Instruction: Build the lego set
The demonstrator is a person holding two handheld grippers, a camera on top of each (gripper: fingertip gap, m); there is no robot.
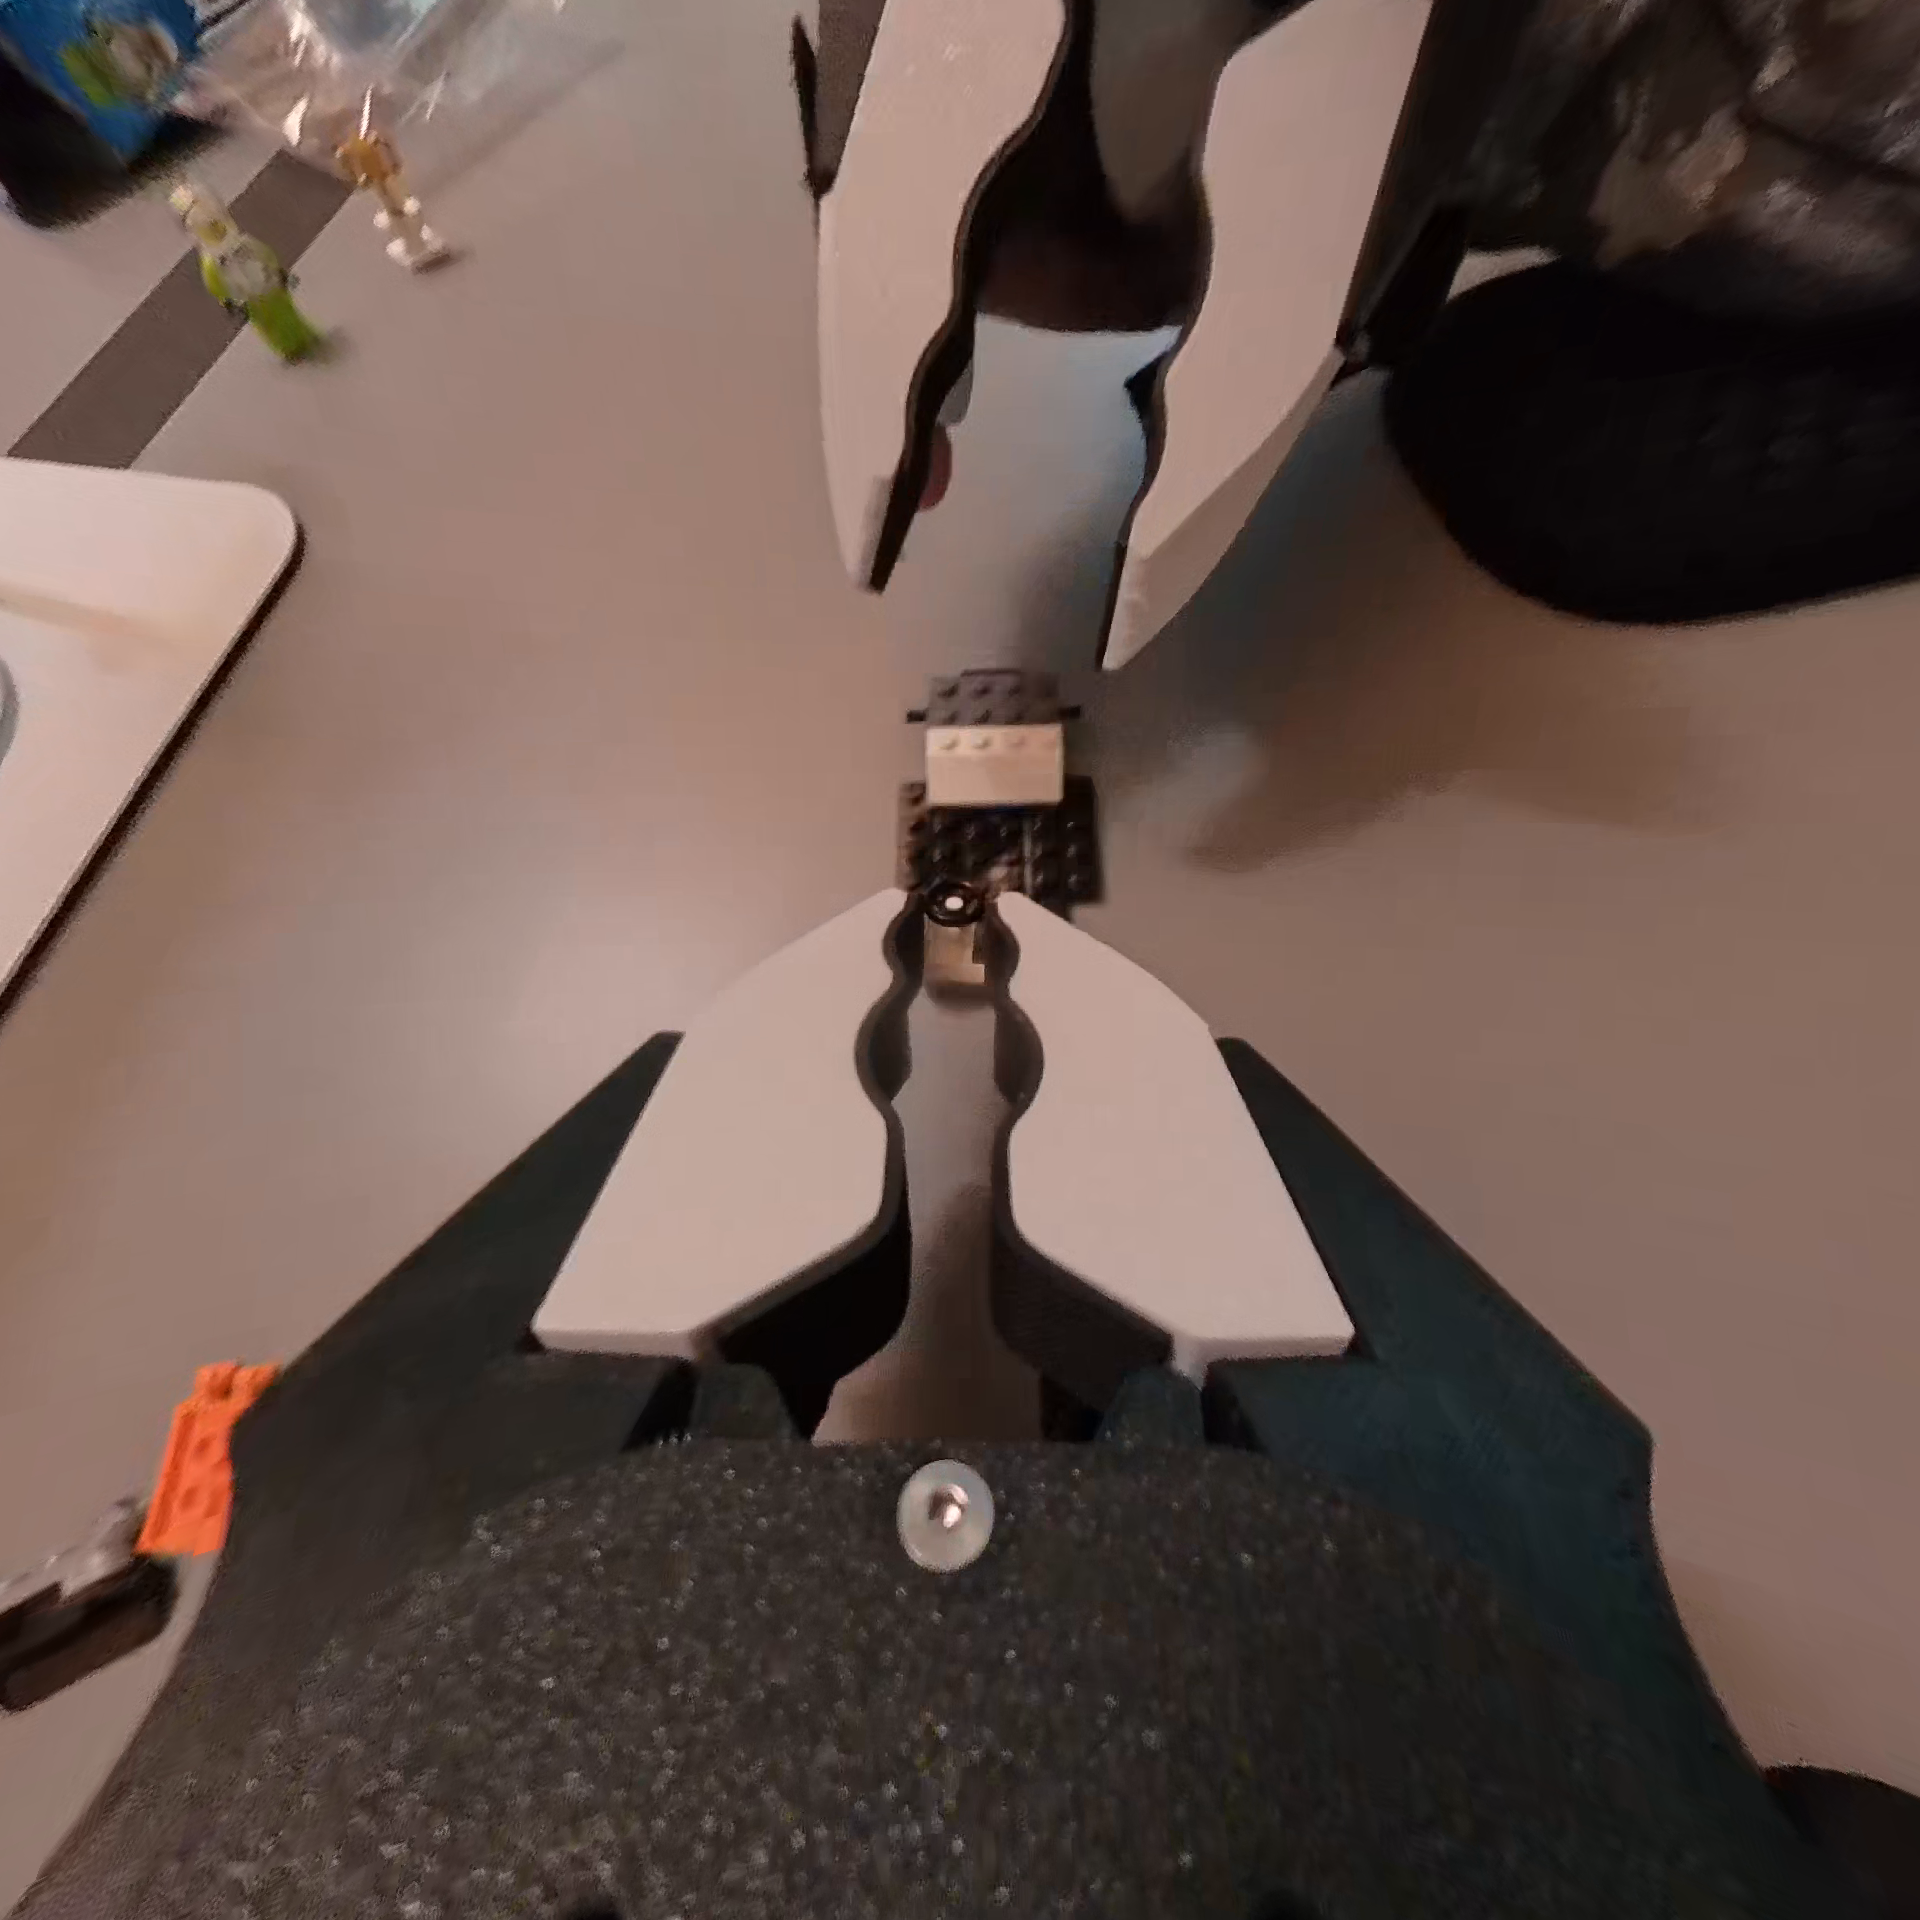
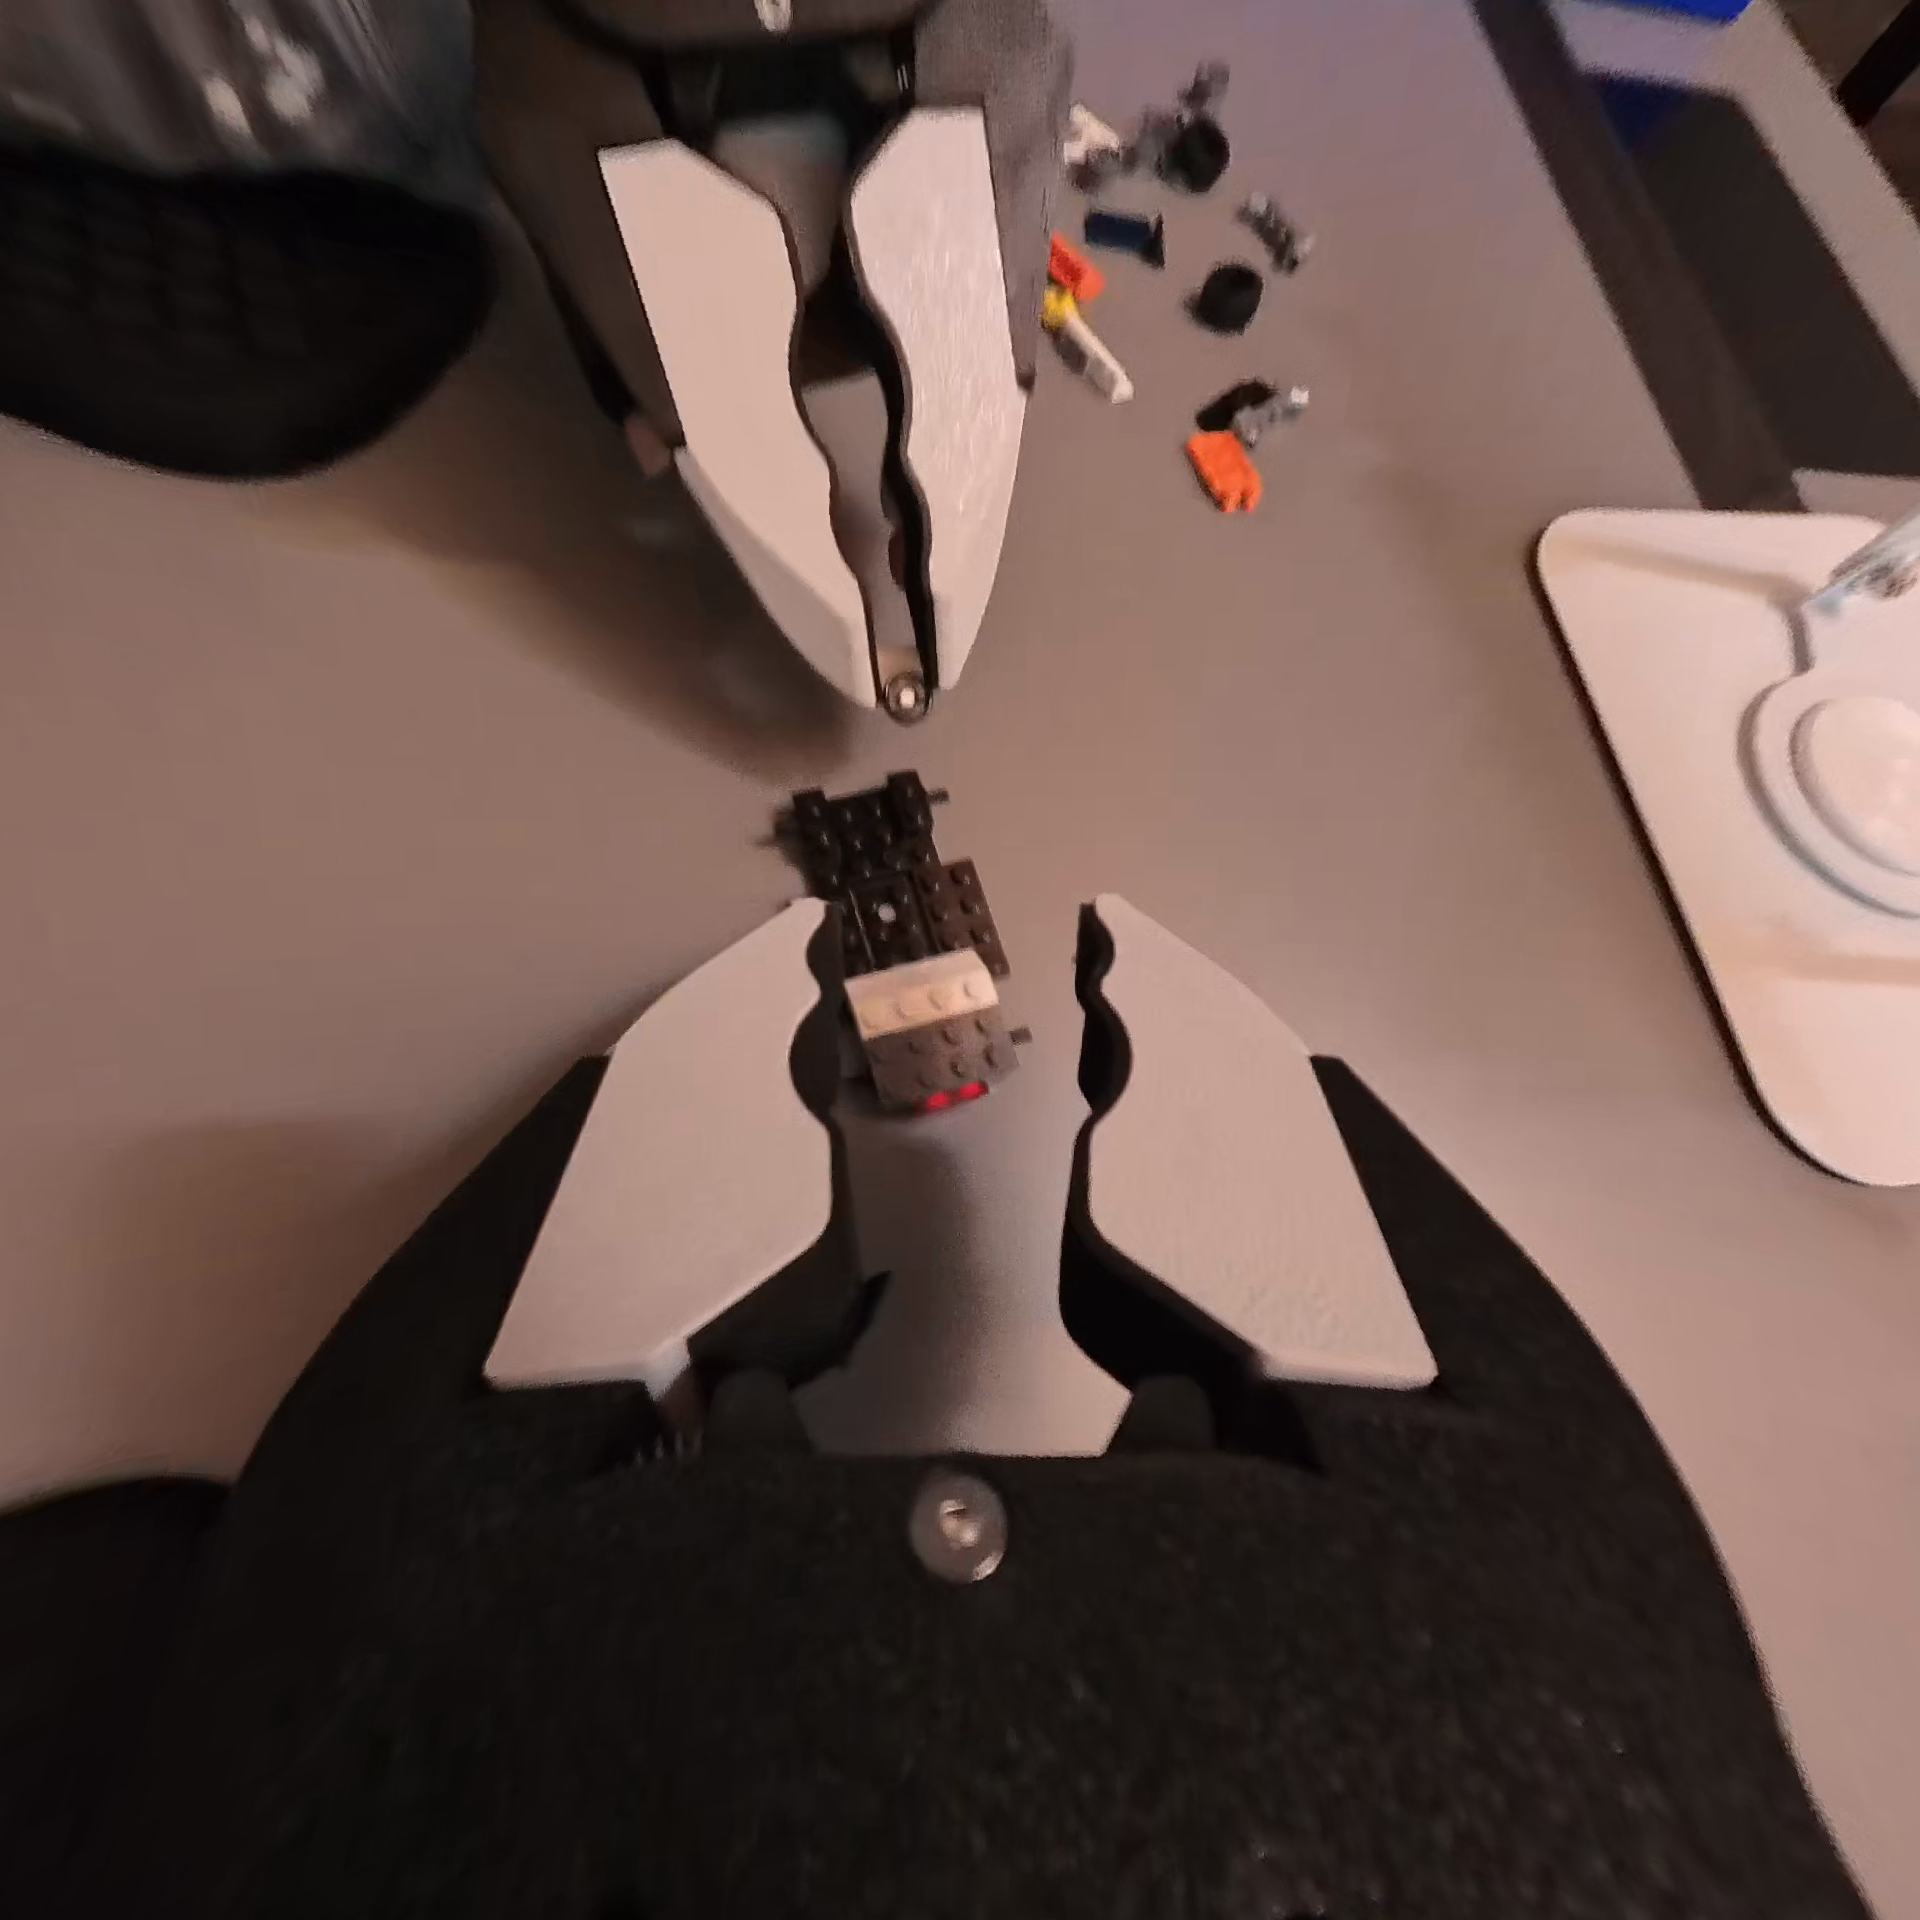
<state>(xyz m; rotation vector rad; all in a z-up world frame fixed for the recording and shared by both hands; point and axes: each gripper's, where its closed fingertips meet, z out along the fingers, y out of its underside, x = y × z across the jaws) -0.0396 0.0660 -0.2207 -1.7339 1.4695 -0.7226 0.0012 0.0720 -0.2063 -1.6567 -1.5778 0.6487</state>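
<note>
Left tongs [image 1: 958,906] pinched narrow on a small black ring piece [image 1: 954,902], tips just at the 6 o'clock end of the black lego chassis [image 1: 992,790] lying flat on the grey table [image 1: 520,831]. Right tongs [image 2: 945,920] spread wide, empty, straddling the chassis end with the white brick [image 2: 923,1000] and red studs. Loose lego parts [image 2: 1226,473] at 1 o'clock in right view, white tray [image 2: 1662,831] at 3 o'clock.

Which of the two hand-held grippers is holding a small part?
The left hand-held gripper: its tips pinch a small black ring. The right hand-held gripper is open around the black chassis.
</note>
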